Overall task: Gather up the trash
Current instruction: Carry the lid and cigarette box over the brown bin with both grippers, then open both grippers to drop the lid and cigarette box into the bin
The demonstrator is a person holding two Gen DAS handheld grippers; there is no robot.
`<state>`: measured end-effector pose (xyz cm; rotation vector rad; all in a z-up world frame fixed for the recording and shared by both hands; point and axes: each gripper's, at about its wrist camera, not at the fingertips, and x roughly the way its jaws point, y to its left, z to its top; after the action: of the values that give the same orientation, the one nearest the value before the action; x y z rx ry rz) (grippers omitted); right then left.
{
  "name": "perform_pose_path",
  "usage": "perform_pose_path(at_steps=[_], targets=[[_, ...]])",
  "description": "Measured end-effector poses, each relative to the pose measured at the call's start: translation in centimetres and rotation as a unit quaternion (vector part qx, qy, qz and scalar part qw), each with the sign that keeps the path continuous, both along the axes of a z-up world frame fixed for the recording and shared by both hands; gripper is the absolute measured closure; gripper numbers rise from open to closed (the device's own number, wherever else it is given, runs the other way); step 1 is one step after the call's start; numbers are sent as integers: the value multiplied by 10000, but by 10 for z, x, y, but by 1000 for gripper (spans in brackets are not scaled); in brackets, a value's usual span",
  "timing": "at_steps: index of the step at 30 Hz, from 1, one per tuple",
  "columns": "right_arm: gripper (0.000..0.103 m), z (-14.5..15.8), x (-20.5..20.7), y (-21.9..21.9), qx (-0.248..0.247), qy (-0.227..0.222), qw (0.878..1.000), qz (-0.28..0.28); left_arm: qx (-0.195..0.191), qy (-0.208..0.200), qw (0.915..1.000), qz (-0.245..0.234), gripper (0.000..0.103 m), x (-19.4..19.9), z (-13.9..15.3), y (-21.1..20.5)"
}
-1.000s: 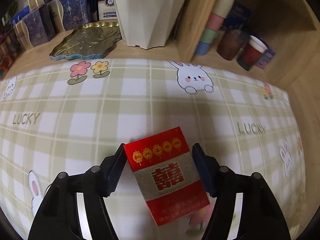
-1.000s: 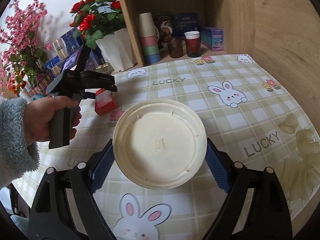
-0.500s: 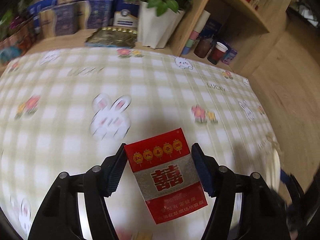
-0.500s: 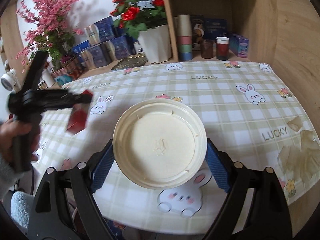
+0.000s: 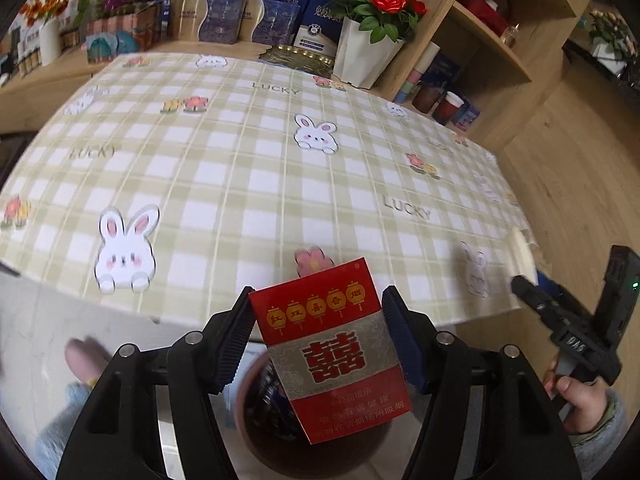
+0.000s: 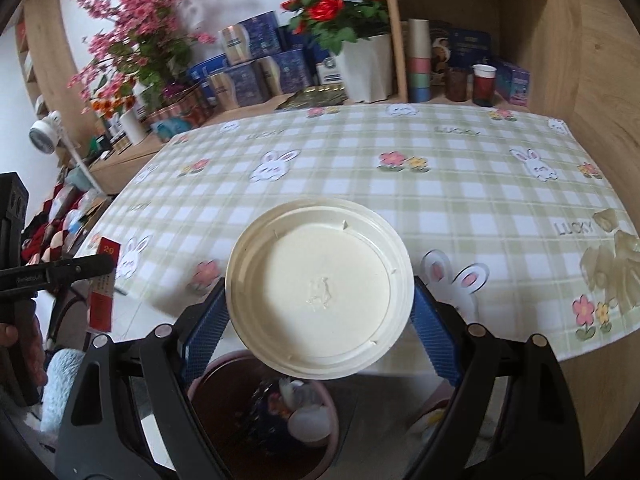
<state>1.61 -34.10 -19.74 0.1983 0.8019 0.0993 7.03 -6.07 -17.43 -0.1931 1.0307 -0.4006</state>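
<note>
My left gripper [image 5: 320, 336] is shut on a red cigarette pack [image 5: 332, 348] and holds it off the table's front edge, above a brown round trash bin [image 5: 280, 444] on the floor. My right gripper [image 6: 320, 308] is shut on a cream round plastic lid [image 6: 320, 286], held above the same bin [image 6: 240, 412], which holds trash. The left gripper with the pack [image 6: 102, 292] shows at the left of the right wrist view. The right gripper [image 5: 576, 324] shows at the right of the left wrist view.
The table with a green checked cloth [image 5: 248, 168] lies ahead of both grippers. A white pot of red roses [image 5: 360, 52], boxes and a gold tray [image 5: 296, 56] stand along the back. A wooden shelf [image 5: 472, 40] holds cups. Clear crumpled plastic [image 6: 612, 264] lies at the table's right.
Both grippers have pulled back from the table top to beyond its front edge, carrying the pack and the lid. The trash bin now shows below them.
</note>
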Motion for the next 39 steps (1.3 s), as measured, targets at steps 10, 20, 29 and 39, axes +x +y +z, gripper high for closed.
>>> perform_pose_path(at_steps=[10, 20, 29, 39], targets=[[18, -23, -29, 71, -177, 543, 9940, 930, 11, -142, 9999, -42, 45, -48, 8, 21], [18, -71, -32, 116, -256, 1296, 9799, 1497, -60, -83, 9999, 12, 51, -61, -2, 38], [17, -88, -25, 117, -264, 1546, 9757, 1532, 71, -101, 9998, 134, 50, -58, -3, 41], [8, -80, -23, 110, -105, 1567, 9780, 1376, 360, -217, 9989, 204, 25, -57, -3, 40]])
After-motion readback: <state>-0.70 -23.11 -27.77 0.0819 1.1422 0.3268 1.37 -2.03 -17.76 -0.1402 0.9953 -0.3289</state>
